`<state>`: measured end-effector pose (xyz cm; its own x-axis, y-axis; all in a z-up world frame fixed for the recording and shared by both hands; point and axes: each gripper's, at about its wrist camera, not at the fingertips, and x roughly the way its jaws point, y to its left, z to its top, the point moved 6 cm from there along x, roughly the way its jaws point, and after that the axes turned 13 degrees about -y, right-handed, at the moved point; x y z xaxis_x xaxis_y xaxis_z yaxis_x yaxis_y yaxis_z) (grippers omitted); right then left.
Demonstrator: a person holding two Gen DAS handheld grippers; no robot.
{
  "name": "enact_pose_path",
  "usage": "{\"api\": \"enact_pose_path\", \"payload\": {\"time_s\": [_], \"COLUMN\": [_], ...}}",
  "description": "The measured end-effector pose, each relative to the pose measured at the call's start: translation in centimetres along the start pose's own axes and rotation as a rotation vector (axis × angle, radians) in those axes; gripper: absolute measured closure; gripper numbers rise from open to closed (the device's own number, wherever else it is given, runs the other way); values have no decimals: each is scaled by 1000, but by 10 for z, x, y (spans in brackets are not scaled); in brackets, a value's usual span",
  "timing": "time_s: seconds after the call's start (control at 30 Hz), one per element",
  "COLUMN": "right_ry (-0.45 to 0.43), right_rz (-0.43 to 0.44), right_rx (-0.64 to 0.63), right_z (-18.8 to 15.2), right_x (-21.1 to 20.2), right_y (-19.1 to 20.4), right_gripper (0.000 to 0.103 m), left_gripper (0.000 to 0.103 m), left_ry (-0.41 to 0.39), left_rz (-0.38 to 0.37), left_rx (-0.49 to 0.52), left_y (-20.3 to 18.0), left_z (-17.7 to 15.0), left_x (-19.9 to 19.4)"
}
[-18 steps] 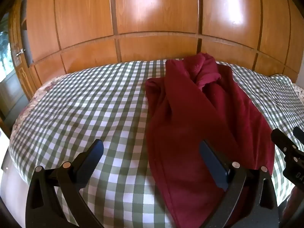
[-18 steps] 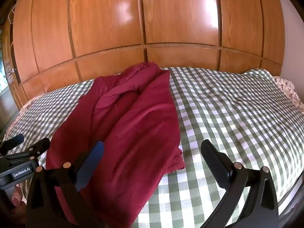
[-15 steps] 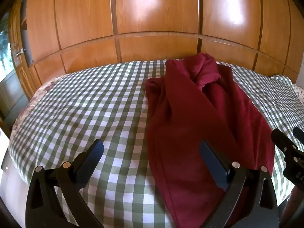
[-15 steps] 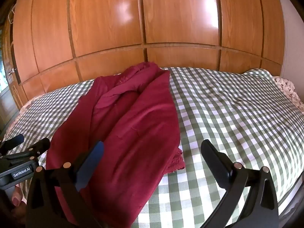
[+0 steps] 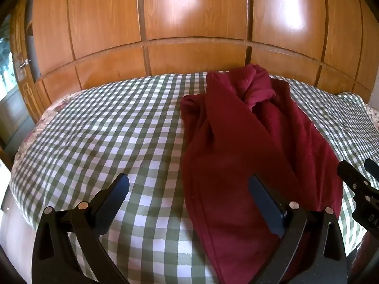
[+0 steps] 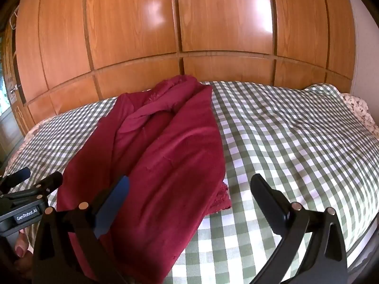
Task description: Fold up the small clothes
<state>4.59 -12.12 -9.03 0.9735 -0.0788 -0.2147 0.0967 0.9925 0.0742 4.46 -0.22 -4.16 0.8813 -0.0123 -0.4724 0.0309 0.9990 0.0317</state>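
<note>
Nearest me, left gripper [image 5: 187,187] wide open, nothing in it, hanging over the near hem of the garment [image 5: 248,146]; one finger sits above bare bedspread [image 5: 106,127], the other above the red cloth. Right gripper [image 6: 189,187] is just as wide, also empty, straddling the garment's opposite near edge, one finger over red, one over checks. I read that as both tools lined up at the two near corners, ready to pinch and lift the hem away from me for a crosswise fold.

The garment lies lengthwise down the middle of the bed, dark red and soft-looking, both sides already turned in so it makes one long narrow strip. A lacy edge [image 6: 221,198] peeks from under its right corner. At the far end it bunches into a lumpy twist rather than lying flat.

Beyond that, wooden panels [image 6: 180,23].
</note>
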Motion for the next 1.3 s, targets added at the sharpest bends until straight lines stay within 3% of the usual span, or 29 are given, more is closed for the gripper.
{"api": "enact_pose_path", "payload": {"time_s": [1.3], "right_ry": [10], "right_rz": [-14], "right_rx": [10], "right_z": [-4], "right_x": [2], "right_y": [-4], "right_gripper": [2], "left_gripper": [4], "left_ry": [11], "left_rz": [-10], "left_rx": [-1], "left_y": [-2], "left_z": [-5], "left_x": [5]}}
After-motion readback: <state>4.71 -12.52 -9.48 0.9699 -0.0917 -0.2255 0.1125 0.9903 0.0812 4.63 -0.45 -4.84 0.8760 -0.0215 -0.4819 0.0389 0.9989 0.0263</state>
